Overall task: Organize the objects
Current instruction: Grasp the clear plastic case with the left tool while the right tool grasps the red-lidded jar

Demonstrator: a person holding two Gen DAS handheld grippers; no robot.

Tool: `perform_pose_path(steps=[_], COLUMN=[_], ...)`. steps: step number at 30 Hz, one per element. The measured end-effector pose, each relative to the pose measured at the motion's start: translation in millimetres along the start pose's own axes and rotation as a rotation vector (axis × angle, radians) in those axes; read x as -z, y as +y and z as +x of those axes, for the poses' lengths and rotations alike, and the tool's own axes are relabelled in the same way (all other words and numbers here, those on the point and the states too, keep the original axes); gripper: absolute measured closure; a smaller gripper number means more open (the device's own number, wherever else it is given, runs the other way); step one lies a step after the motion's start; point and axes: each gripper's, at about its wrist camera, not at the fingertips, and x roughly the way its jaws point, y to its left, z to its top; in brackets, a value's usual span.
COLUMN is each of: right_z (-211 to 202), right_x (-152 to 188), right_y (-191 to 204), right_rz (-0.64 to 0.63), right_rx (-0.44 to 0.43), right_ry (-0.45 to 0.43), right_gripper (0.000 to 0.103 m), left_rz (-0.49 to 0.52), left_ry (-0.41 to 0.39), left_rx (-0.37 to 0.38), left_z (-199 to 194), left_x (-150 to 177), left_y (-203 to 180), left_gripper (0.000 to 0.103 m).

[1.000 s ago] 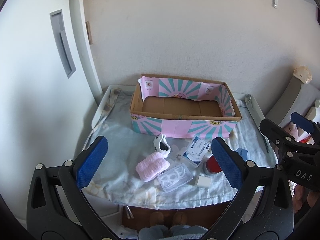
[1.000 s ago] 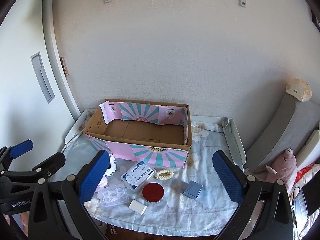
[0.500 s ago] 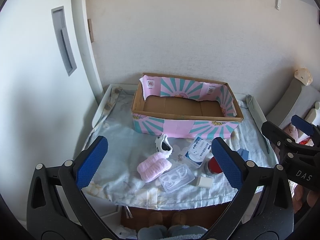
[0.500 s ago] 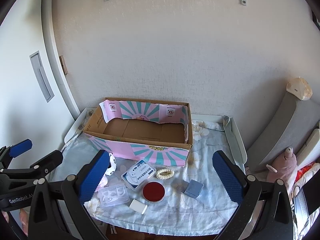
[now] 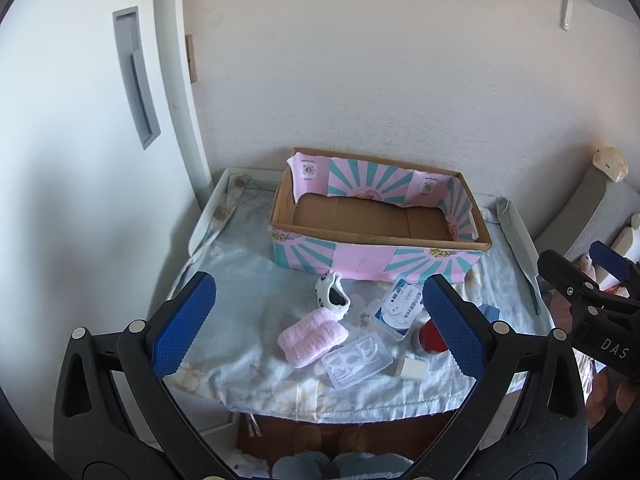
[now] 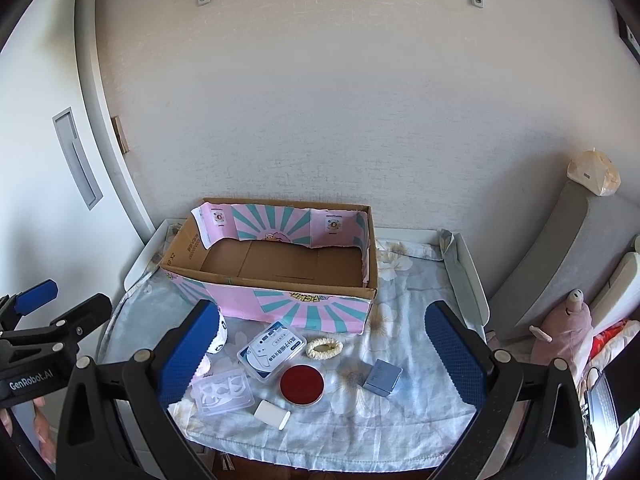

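An empty cardboard box (image 5: pixel 380 254) (image 6: pixel 280 304) with pink and teal paper stands at the back of a small table. In front of it lie a pink knit roll (image 5: pixel 312 336), a black-and-white baby shoe (image 5: pixel 332 298), a clear plastic case (image 5: pixel 357 360) (image 6: pixel 223 392), a white-blue packet (image 5: pixel 398 306) (image 6: pixel 272 350), a red round tin (image 6: pixel 301 384), a white eraser-like block (image 6: pixel 272 414), a cream scrunchie (image 6: pixel 324 348) and a grey-blue cube (image 6: pixel 383 376). My left gripper (image 5: pixel 316 326) and right gripper (image 6: pixel 320 356) are both open and empty, held above the table's front edge.
The table (image 6: pixel 416 312) has a light blue floral cloth and white raised side rails. A white wall is behind, a door with a grey recessed handle (image 5: pixel 136 80) to the left. A grey cushion and a pink plush pig (image 6: pixel 564 328) lie to the right.
Both grippers have drifted slightly; the left view shifted a little right and the box looks slightly farther. No object has moved.
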Motion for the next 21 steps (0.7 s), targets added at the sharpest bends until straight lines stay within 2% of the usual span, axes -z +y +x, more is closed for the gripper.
perform_pose_path(steps=[10, 17, 21], right_z=[16.0, 57.0, 83.5], right_x=[16.2, 55.1, 79.5], right_y=[-23.0, -32.3, -35.2], right_rz=[0.004, -0.022, -0.051], right_rx=[0.017, 0.01, -0.01], right_ry=[0.044, 0.127, 0.161], right_gripper=[0.0, 0.0, 0.0], left_rz=[-0.075, -0.12, -0.169], left_ry=[0.059, 0.191, 0.271], left_rx=[-0.045, -0.06, -0.039], left_z=[16.5, 60.2, 91.7], left_x=[29.6, 71.1, 94.4], left_y=[8.6, 1.6, -4.7], left_gripper=[0.0, 0.0, 0.0])
